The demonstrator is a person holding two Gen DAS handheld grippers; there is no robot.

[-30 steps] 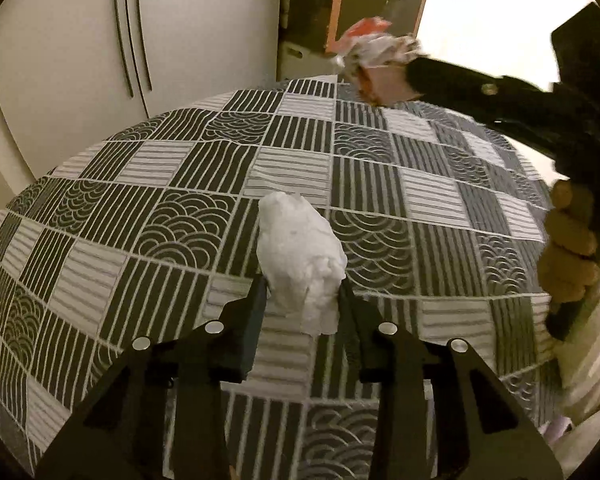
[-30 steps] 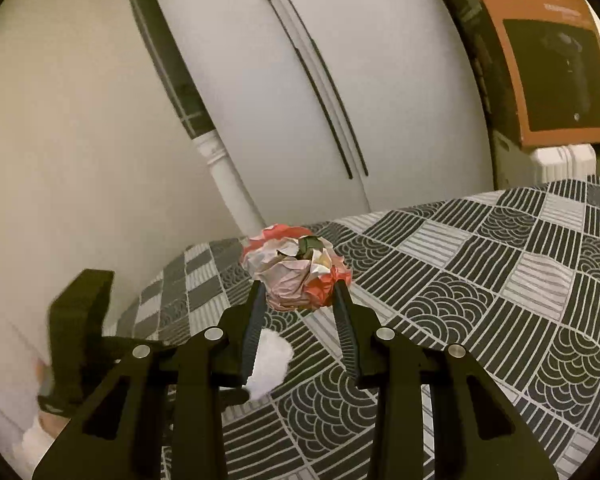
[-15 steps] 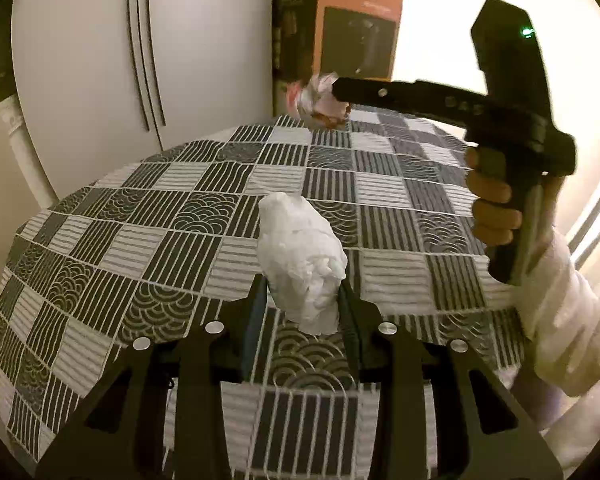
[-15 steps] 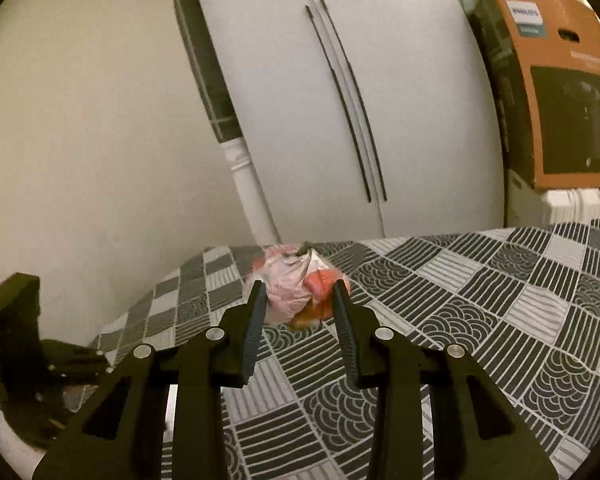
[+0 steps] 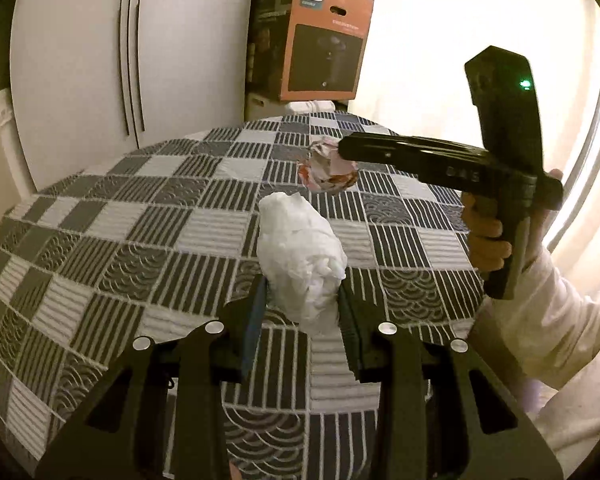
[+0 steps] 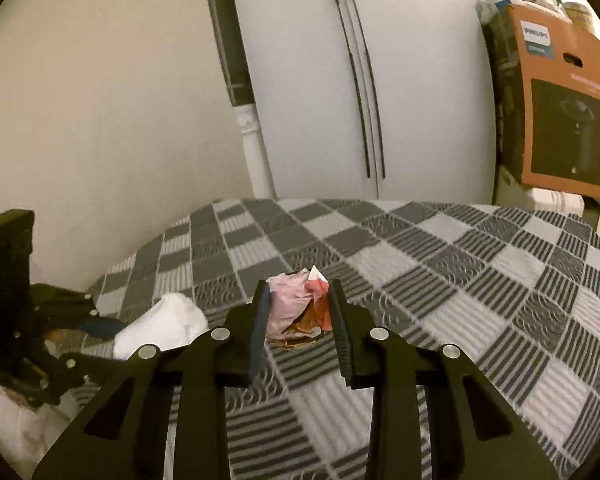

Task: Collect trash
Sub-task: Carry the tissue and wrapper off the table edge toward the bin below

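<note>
I have both pieces of trash in hand. My left gripper [image 5: 302, 308] has its fingers clamped on a crumpled white tissue wad [image 5: 300, 256], which sticks forward and up out of the grip, clear above the round table in its grey-and-white checked patterned cloth [image 5: 140, 240]. My right gripper [image 6: 298, 320] is clenched on a crumpled pink, red and orange wrapper ball [image 6: 298, 308]; from the left wrist view that ball [image 5: 328, 170] hangs at the tip of the right tool, over the far middle of the table.

I judge the grips sensible for such light, springy stuff: each wad is pinched across its bulk between the flat pads, so it cannot spring open or slip sideways. Both are held off the cloth, I think, so they do not drag on it while being carried.

No bin or bag shows in either view, so I cannot tell where the drop will be. Beyond the far edge stand a white two-door cabinet [image 6: 360, 80] and an orange and black cardboard appliance box [image 5: 320, 44]. The table shows no other scraps that I can see; the risk now is a loose edge of tissue tearing away mid-carry.
</note>
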